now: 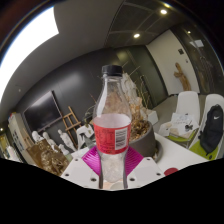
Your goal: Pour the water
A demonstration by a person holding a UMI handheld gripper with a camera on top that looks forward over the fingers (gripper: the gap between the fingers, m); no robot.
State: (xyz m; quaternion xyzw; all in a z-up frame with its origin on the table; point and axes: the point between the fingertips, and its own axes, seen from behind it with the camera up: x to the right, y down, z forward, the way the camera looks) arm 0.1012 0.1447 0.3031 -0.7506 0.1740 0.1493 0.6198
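Observation:
A clear plastic bottle (pixel 112 125) with a red label and a dark cap stands upright between my fingers, held off any surface. My gripper (pixel 112 165) is shut on the bottle's lower part, and the magenta pads (pixel 92 160) press on it from both sides. The bottle's base is hidden low between the fingers. A round dark vessel (pixel 146 140) shows just behind the bottle to its right.
A white table (pixel 185 152) lies beyond the fingers to the right, with a white chair (pixel 188 105) and a black bag (pixel 211 128) further off. At the left stand small white figures (pixel 45 138) and a wooden easel (pixel 70 118). Ceiling lights are overhead.

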